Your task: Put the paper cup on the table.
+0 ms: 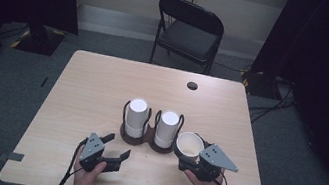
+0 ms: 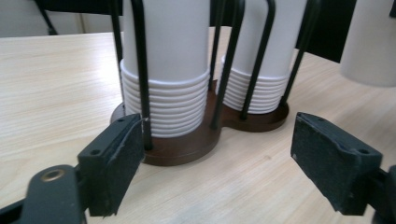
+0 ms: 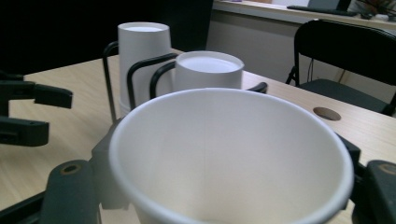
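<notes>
The right gripper (image 1: pixel 190 161), in the lower right of the high view, is pinching a single white paper cup (image 1: pixel 189 144) by its lower wall, mouth up and tilted toward the camera, so the open rim is staying free. In the right gripper view that cup (image 3: pixel 229 158) is sitting low in the frame between the jaws.

The left gripper (image 1: pixel 117 151), lower centre-left, is hovering with its jaws spread wide and holding nothing, aimed at the dark brown double cup holder with black wire uprights (image 2: pixel 196 144), probably to steady it.

Two stacks of inverted white paper cups (image 1: pixel 137 116) are standing in the holder at the middle of the light wooden table (image 1: pixel 93 80), the wires keeping them upright.
</notes>
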{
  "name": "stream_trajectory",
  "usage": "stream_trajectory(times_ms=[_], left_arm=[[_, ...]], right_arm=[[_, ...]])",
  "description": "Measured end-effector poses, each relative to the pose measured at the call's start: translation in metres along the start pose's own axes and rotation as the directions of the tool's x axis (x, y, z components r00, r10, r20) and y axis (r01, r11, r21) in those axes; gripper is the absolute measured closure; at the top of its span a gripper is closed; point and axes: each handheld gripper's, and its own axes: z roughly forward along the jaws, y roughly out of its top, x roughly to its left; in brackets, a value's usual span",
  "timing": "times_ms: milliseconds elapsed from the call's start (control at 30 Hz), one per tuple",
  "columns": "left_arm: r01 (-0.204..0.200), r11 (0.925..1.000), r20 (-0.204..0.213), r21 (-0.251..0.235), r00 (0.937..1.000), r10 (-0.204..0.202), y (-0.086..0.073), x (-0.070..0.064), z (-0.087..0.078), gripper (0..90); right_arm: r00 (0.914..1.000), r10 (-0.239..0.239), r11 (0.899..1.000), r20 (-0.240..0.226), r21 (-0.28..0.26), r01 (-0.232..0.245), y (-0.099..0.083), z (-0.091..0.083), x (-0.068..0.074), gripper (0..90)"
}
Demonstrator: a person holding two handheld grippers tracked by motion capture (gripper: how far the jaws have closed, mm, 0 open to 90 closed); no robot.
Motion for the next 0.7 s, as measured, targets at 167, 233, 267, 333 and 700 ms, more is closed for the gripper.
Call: stream_trajectory(times_ms=[167,233,267,333,700], left_arm=[[0.000,0.9997,-0.026,-0.024,0.9997,-0.001,-0.001,-0.001,-0.001,16.6],[-0.012,0.9996,-0.032,-0.025,0.9994,0.012,-0.001,-0.003,-0.001,16.5],[-0.022,0.9993,-0.044,-0.030,0.9988,0.020,-0.002,-0.004,-0.002,16.4],[-0.033,0.9988,-0.060,-0.036,0.9977,0.031,-0.002,-0.005,-0.002,15.8],[-0.022,0.9977,-0.060,-0.064,0.9980,0.018,-0.003,-0.004,-0.005,15.9]], right_arm=[[0.9988,0.039,0.999,0.030,-0.015,-0.038,0.002,-0.001,-0.012,24.3],[0.9981,0.049,0.999,0.038,-0.018,-0.048,0.003,-0.001,-0.017,24.3],[0.9975,0.052,0.999,0.048,-0.017,-0.051,0.003,0.000,-0.019,24.3],[0.9967,0.061,0.998,0.053,-0.021,-0.059,0.004,0.000,-0.024,24.3],[0.9900,0.103,0.994,0.096,-0.037,-0.100,0.007,0.012,-0.042,24.3]])
